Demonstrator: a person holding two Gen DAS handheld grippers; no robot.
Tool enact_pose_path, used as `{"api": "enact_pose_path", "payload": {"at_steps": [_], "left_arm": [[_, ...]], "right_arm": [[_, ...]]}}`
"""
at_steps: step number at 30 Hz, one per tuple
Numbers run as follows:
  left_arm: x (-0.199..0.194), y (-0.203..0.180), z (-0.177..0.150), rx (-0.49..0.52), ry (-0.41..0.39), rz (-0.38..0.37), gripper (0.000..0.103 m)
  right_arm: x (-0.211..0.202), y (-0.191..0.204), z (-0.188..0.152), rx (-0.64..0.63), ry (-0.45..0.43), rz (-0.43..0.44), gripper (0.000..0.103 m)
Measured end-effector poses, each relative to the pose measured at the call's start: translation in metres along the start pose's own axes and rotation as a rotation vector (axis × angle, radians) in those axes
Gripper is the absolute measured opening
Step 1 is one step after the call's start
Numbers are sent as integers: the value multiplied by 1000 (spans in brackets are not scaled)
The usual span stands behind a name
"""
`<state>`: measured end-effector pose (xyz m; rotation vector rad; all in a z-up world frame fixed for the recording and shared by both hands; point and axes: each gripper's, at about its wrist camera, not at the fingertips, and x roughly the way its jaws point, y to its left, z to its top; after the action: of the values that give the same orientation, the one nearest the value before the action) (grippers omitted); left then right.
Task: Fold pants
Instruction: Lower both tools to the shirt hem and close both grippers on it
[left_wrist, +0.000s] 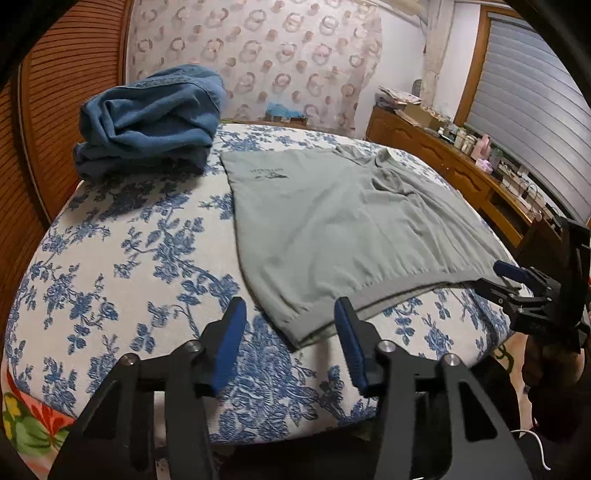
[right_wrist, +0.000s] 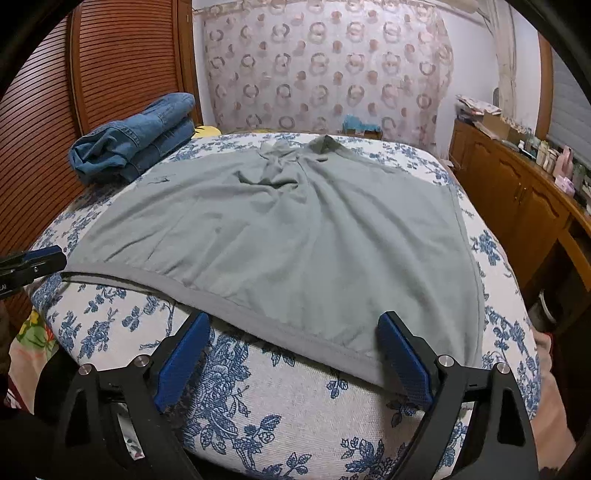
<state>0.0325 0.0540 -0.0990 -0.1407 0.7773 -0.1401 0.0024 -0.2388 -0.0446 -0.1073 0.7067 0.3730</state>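
Observation:
A grey-green garment (left_wrist: 332, 229) lies spread flat on the blue-flowered bed cover (left_wrist: 122, 258), its ribbed hem toward me; it also shows in the right wrist view (right_wrist: 288, 229). My left gripper (left_wrist: 290, 314) is open, its jaws on either side of the hem's near left corner, just above the bed. My right gripper (right_wrist: 293, 328) is open at the hem's right part, with its right pad (right_wrist: 402, 354) over the cloth edge. The right gripper also shows in the left wrist view (left_wrist: 506, 277), at the hem's far right corner. The left gripper's tip shows in the right wrist view (right_wrist: 40, 258).
Folded blue jeans (left_wrist: 147, 122) sit in a pile at the bed's back left, also in the right wrist view (right_wrist: 136, 140). A slatted wooden wardrobe (left_wrist: 62, 110) stands at the left. A wooden sideboard (left_wrist: 461, 166) with bottles and boxes runs along the right.

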Motion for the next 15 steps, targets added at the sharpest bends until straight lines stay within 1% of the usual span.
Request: {"api": "enact_pose_path", "payload": {"at_steps": [3, 6, 10, 12, 14, 15], "left_arm": [[5, -4, -3, 14, 25, 14, 48], [6, -7, -4, 33, 21, 44, 46], [7, -8, -4, 43, 16, 82, 35], [6, -7, -4, 33, 17, 67, 28], [6, -6, -4, 22, 16, 40, 18], [6, -6, -4, 23, 15, 34, 17]], "right_arm": [[-4, 2, 4, -7, -2, -7, 93], [-8, 3, 6, -9, -6, -17, 93], [2, 11, 4, 3, -14, -19, 86], [3, 9, 5, 8, -12, -14, 82], [2, 6, 6, 12, -10, -11, 79], [1, 4, 5, 14, -11, -12, 76]]}}
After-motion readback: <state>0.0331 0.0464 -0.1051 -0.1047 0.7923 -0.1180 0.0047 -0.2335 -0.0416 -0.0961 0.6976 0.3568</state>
